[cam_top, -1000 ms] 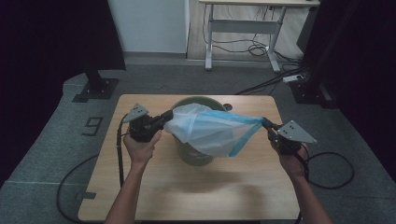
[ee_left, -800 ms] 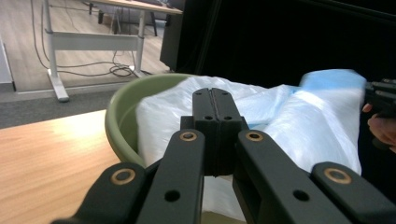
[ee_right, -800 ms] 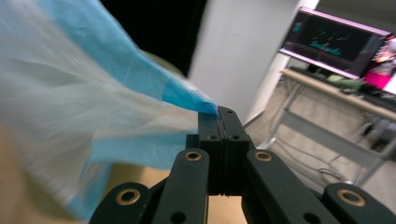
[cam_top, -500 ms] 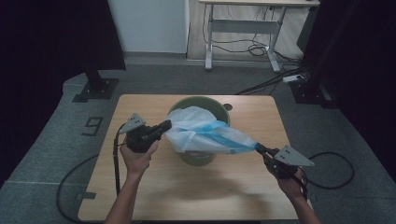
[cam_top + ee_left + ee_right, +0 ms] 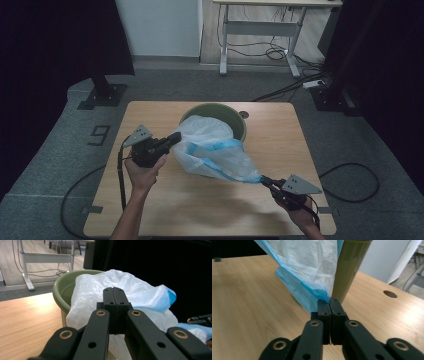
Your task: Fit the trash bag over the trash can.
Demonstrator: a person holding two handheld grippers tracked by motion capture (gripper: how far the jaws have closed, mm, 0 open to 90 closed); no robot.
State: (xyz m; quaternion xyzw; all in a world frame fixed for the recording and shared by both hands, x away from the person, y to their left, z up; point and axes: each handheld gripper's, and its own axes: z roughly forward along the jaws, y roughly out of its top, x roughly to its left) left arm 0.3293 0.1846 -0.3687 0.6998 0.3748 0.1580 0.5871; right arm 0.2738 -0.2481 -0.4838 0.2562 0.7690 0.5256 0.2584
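A green bin [image 5: 236, 119] stands at the middle of the wooden table [image 5: 150, 210], with a white plastic bag [image 5: 210, 147] with a blue hem draped over it. My left gripper [image 5: 175, 137] is shut on the bag's left edge, level with the bin's rim [image 5: 62, 287]; its jaws [image 5: 114, 291] are together against the white film [image 5: 140, 295]. My right gripper [image 5: 263, 180] sits low at the front right, shut on the blue hem [image 5: 312, 296] and stretching it down off the bin [image 5: 349, 265]. Its jaws have just been opening slightly, with the hem still pinched between them.
A small round hole [image 5: 244, 115] in the tabletop lies right of the bin. Cables trail from both grippers onto the grey floor. A desk frame [image 5: 260, 30] and a black stand base [image 5: 102, 95] are behind the table. Bare wood lies in front of the bin.
My right gripper has dropped and come toward the front right edge, pulling the bag's blue hem down and out. The left gripper has stayed in place.
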